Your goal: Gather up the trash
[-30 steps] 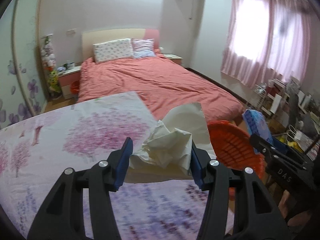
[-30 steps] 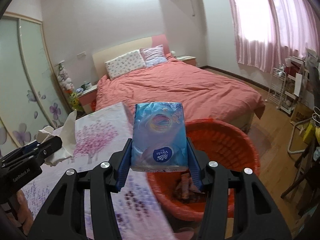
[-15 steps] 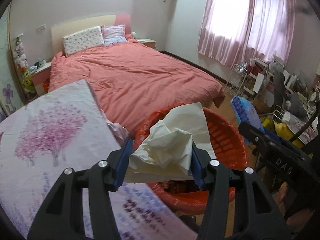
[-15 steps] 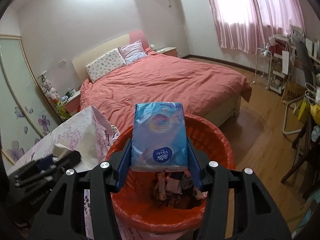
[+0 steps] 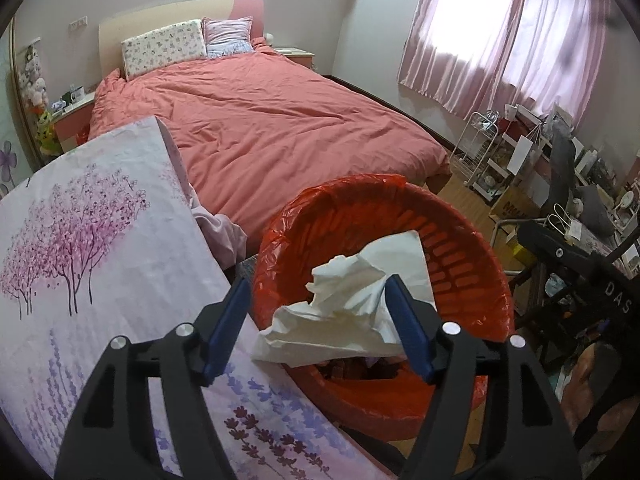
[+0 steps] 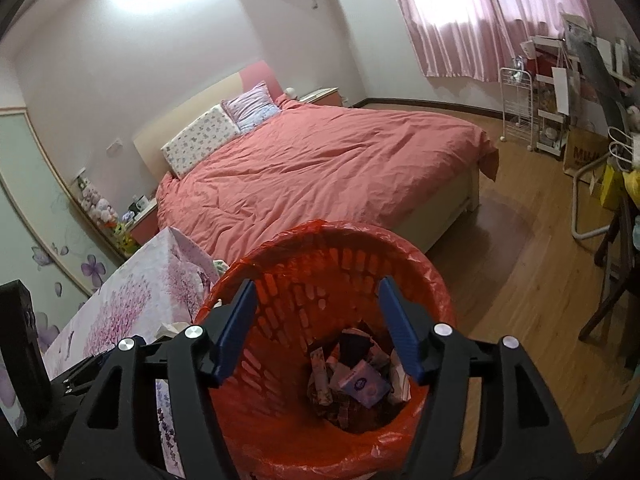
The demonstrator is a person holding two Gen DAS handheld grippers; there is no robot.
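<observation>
Crumpled tissue (image 5: 352, 312) between left gripper (image 5: 316, 320) jaws, just spread wide, over bin (image 5: 472, 264).

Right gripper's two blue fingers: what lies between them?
Nothing is held. In the right wrist view the right gripper is open, and through the gap only the lined red plastic basket shows, the blue tissue pack lying inside.

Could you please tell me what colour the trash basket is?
The trash basket is bright red-orange, lined with a matching bag; the right wrist view shows it best.
</observation>
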